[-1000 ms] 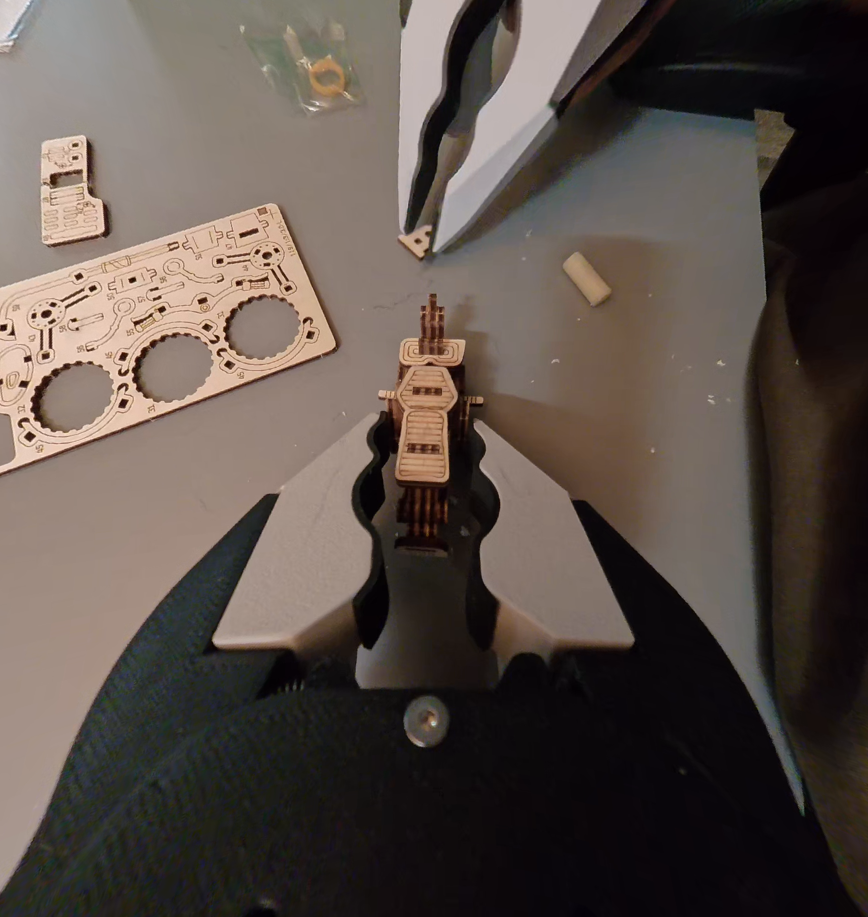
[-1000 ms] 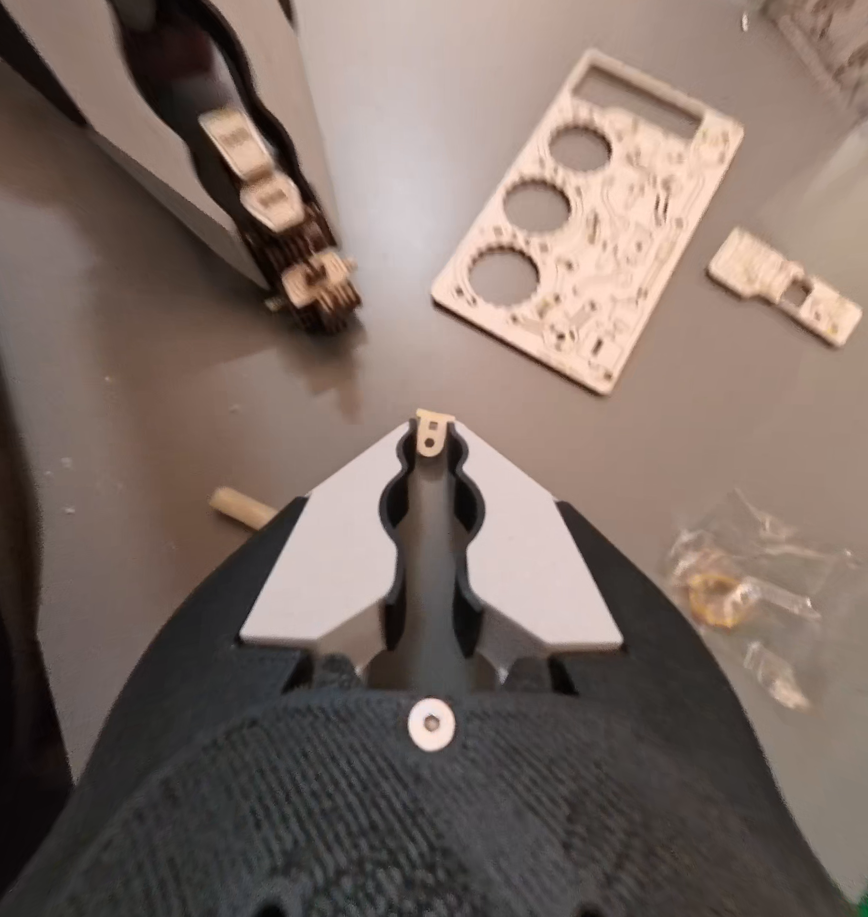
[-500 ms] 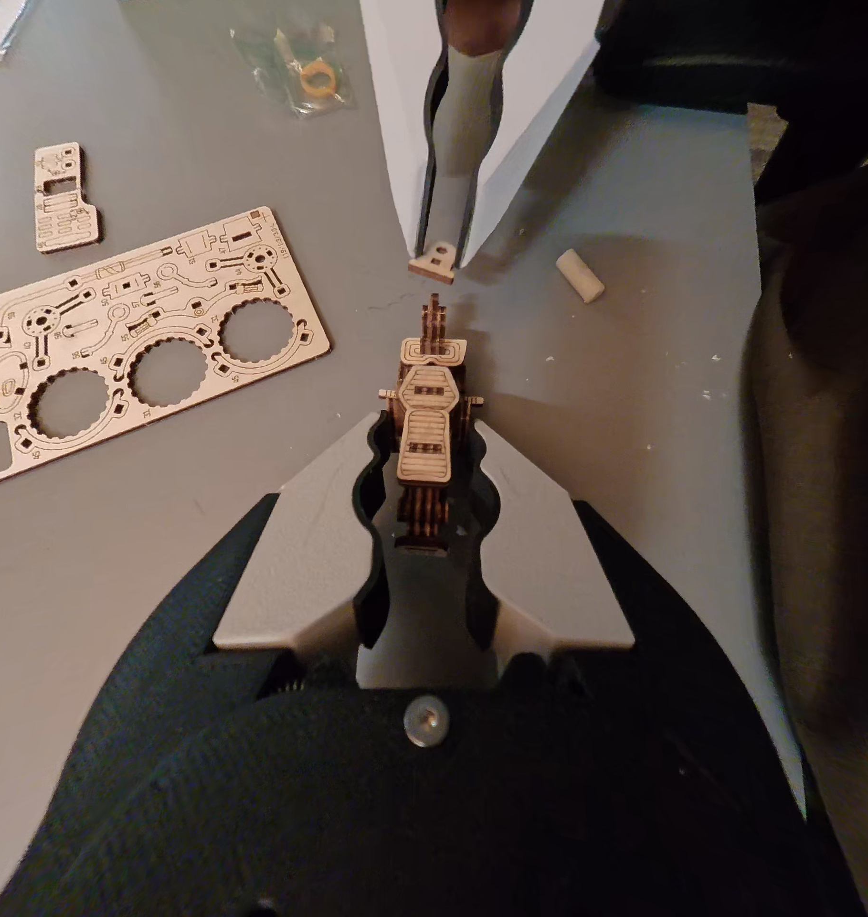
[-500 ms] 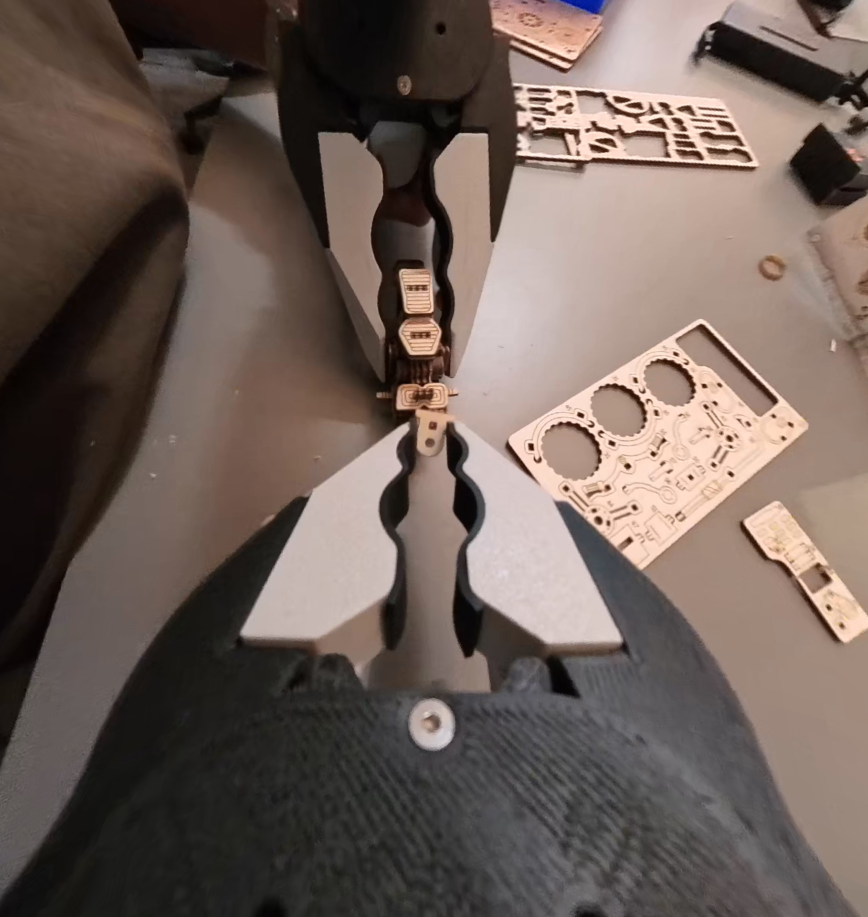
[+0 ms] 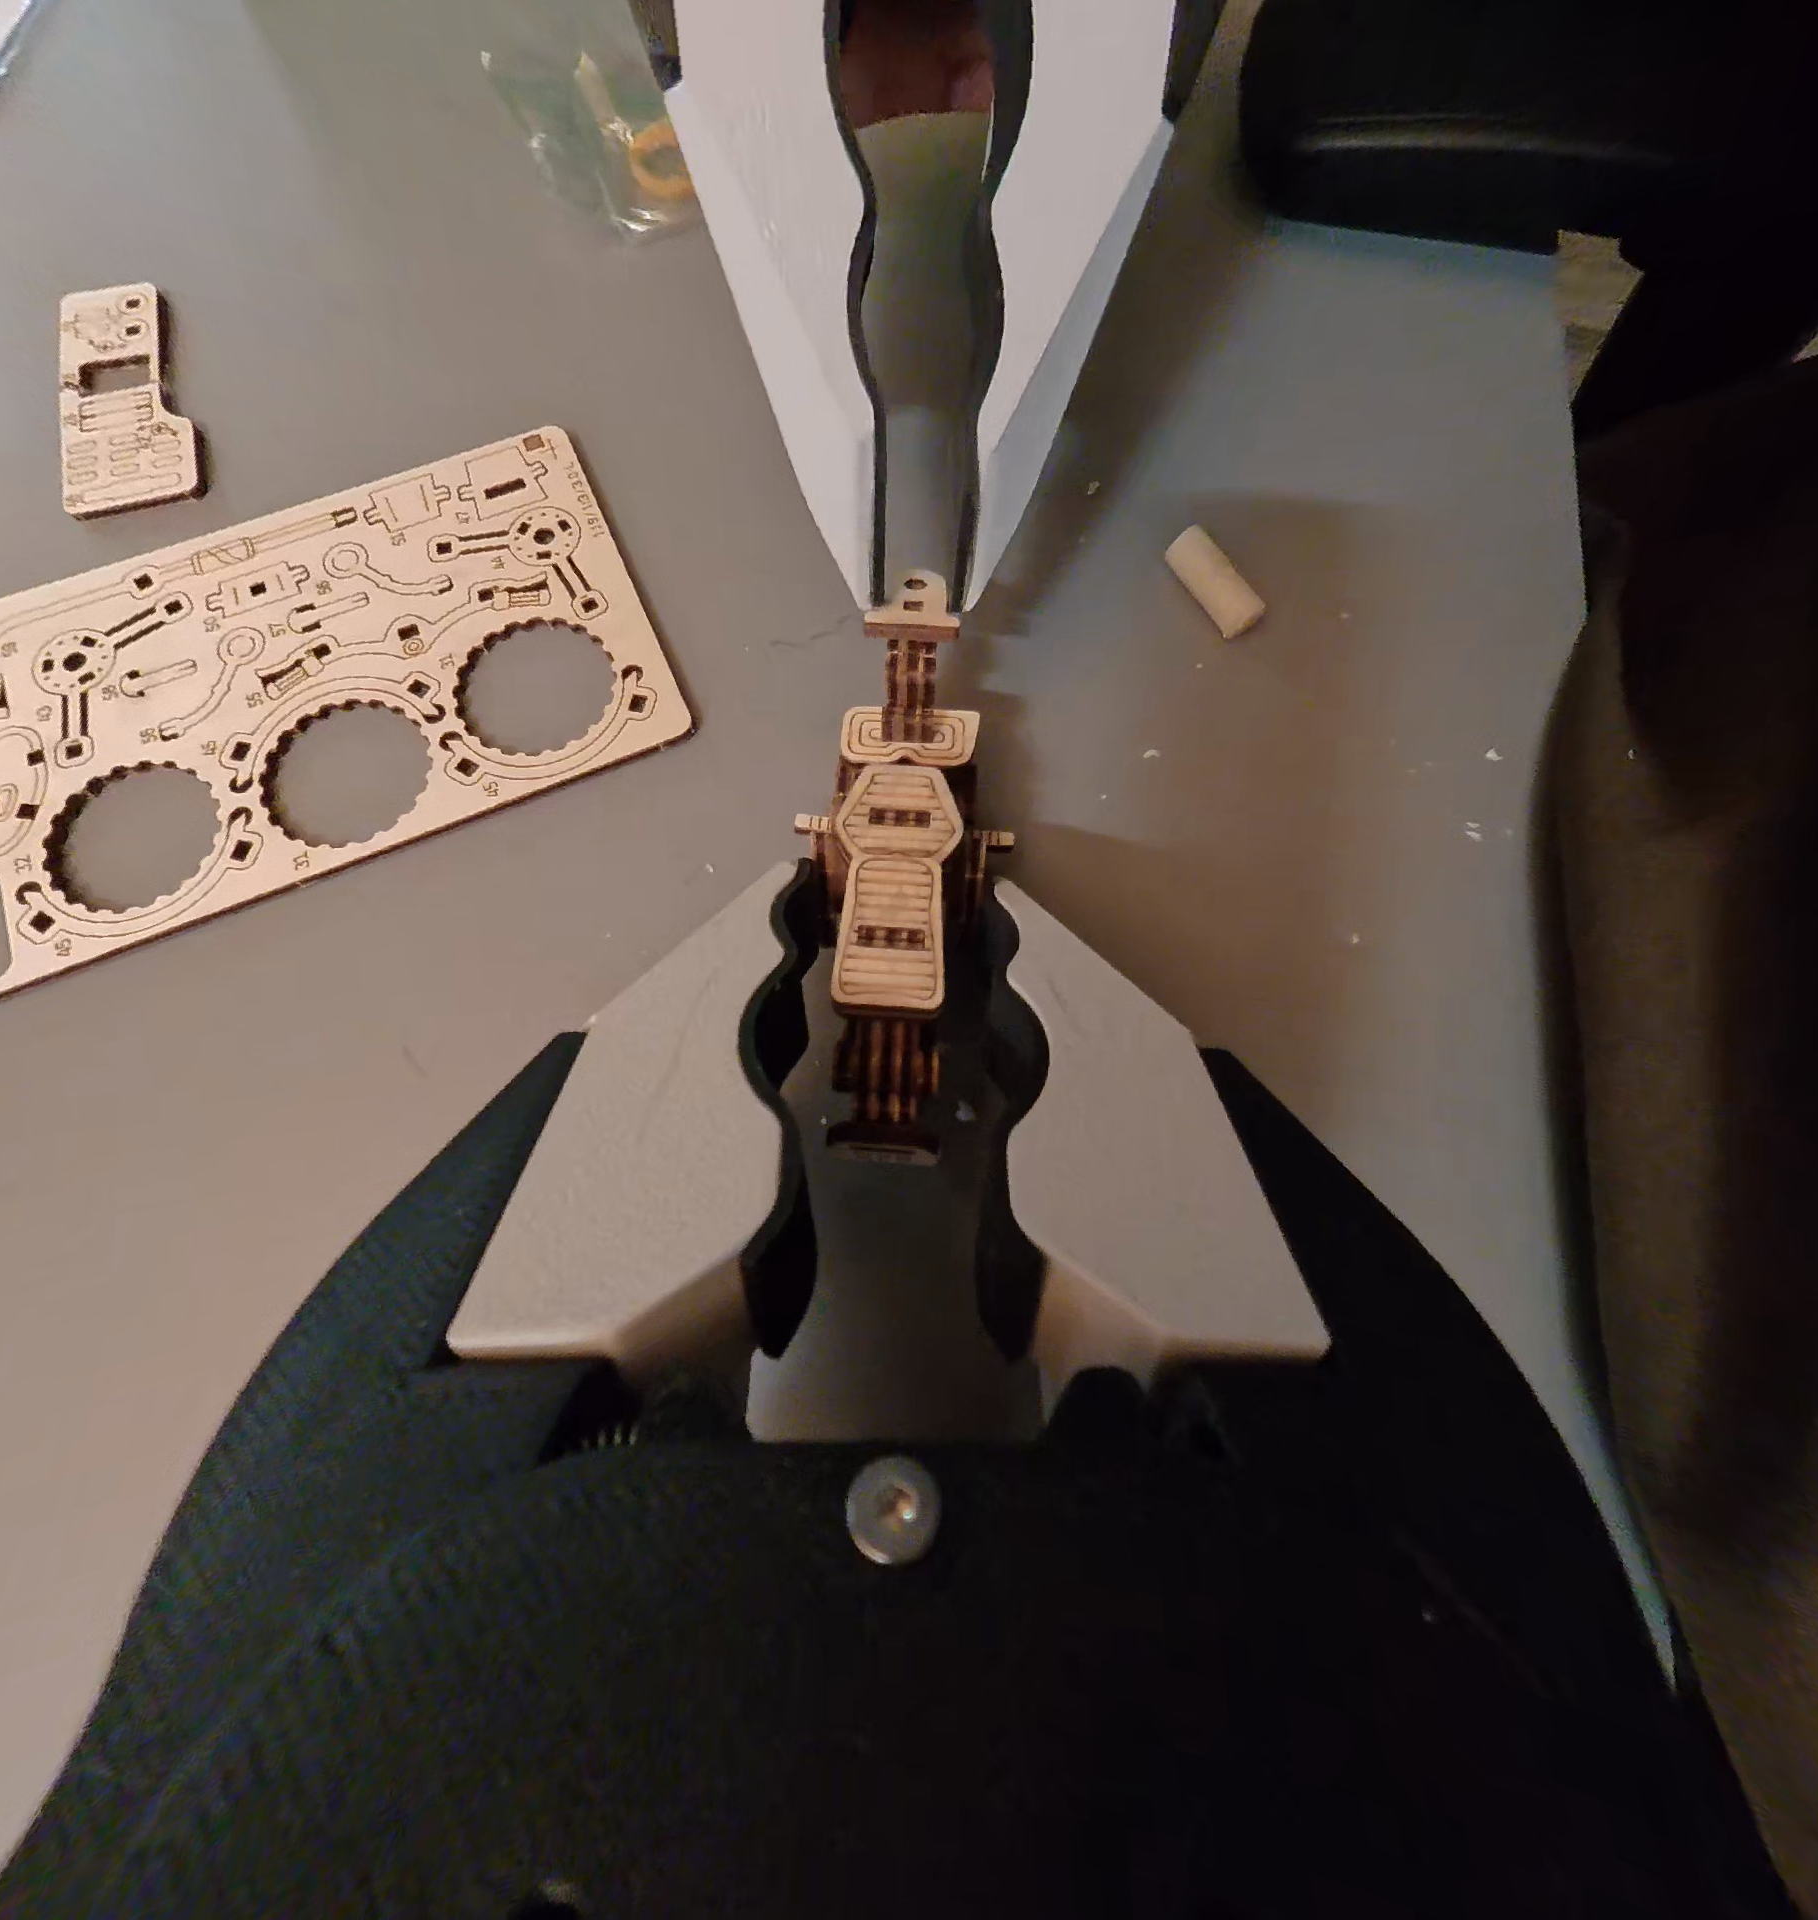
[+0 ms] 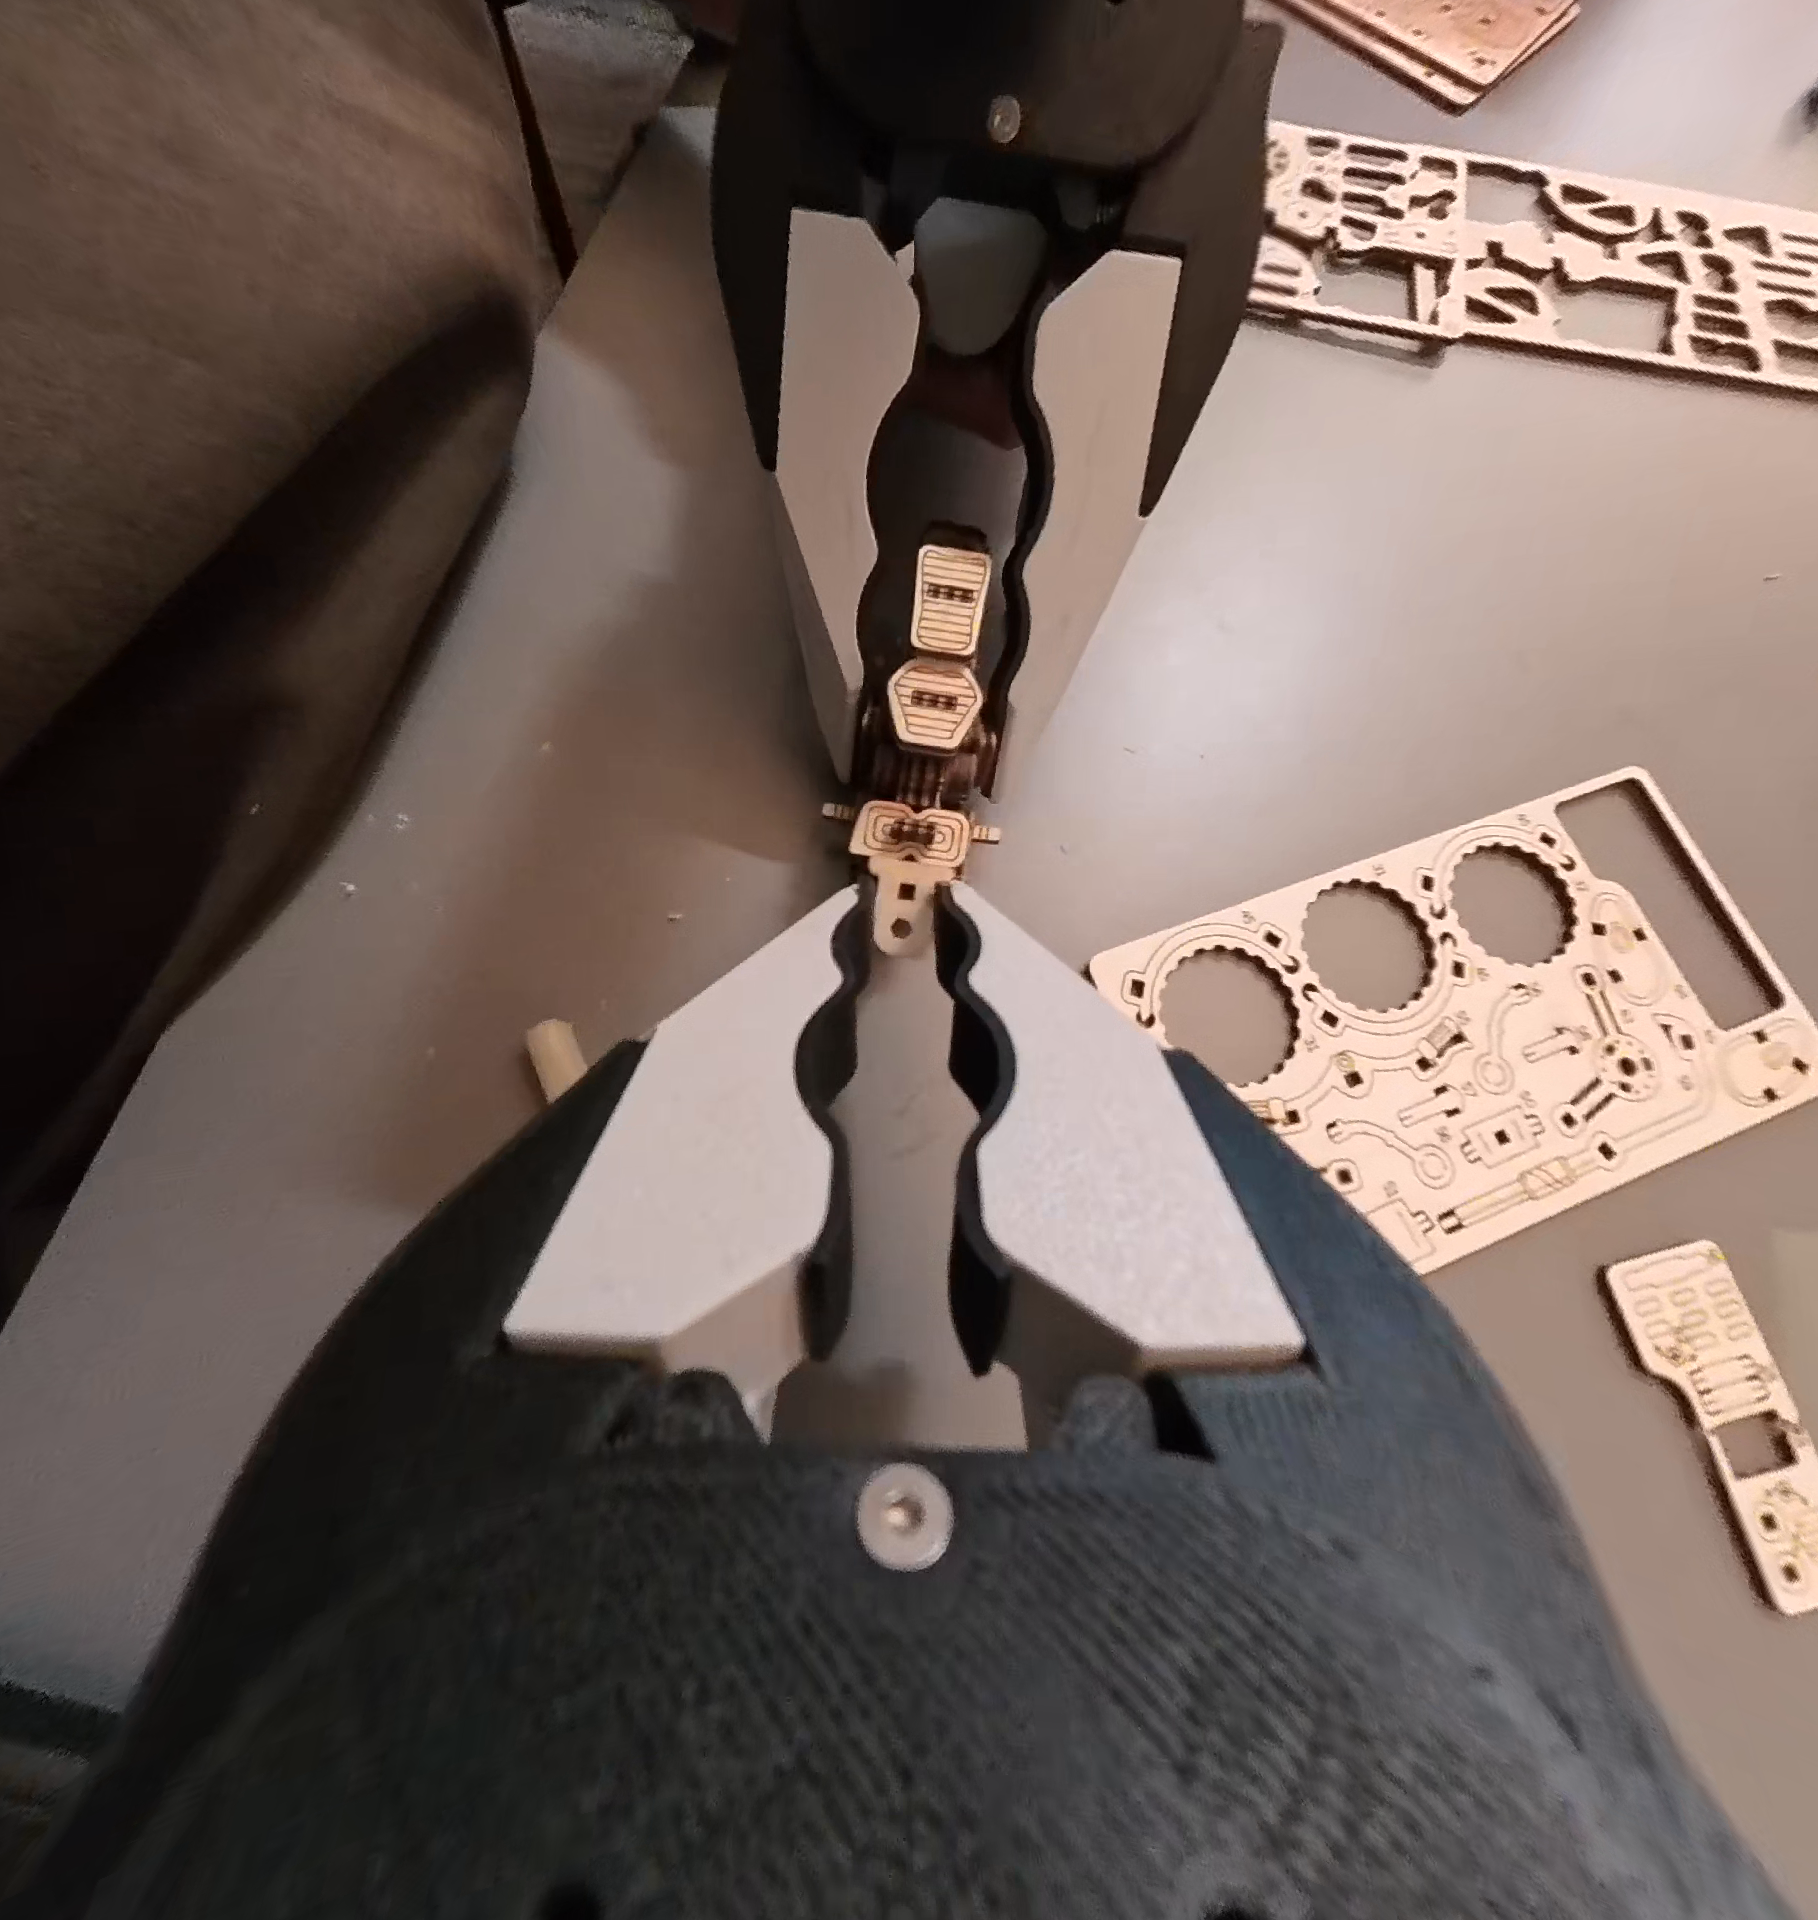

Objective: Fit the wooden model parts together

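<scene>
Model body (image 5: 889, 914): clamped in left gripper (image 5: 894, 883)
Small tab (image 6: 903, 914): pinched by right gripper (image 6: 903, 896), probably touching the nose prongs
Next: needed a straight push

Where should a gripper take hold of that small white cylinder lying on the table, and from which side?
Grip the small white cylinder across its middle, coming straight down from above. It lies flat on the grey table with open space on both long sides, so the fingers would likely do best closing across its narrow width, at right angles to its long axis, rather than pinching the ends.
</scene>
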Motion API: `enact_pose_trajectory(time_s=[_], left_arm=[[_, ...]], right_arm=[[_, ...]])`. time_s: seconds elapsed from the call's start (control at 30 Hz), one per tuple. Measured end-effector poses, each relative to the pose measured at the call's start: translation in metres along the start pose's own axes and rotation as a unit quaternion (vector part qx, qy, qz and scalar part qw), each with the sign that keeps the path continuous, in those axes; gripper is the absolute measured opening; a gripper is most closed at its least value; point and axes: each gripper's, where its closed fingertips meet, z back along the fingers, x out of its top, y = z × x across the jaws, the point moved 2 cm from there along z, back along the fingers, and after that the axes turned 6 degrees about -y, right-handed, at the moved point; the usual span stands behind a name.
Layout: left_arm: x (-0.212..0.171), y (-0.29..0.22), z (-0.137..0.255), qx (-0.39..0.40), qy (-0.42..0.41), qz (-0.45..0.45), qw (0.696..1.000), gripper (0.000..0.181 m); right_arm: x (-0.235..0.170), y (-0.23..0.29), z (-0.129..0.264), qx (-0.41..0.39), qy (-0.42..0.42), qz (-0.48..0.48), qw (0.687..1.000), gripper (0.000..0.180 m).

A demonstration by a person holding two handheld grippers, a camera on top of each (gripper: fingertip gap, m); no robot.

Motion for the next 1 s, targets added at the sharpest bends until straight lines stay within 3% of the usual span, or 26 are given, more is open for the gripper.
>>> enact_pose_trajectory(time_s=[0.43,1.0], left_arm=[[-0.0001,-0.0001,0.0002,-0.001,0.000,0.002,1.000,0.029],[0.0000,0.0000,0.0002,-0.001,0.000,0.002,1.000,0.029]], right_arm=[[0.0017,0.0001,-0.0011,0.018,0.054,0.004,0.998,0.010],[0.0029,0.0006,-0.0021,-0.017,0.102,-0.002,0.995,0.009]])
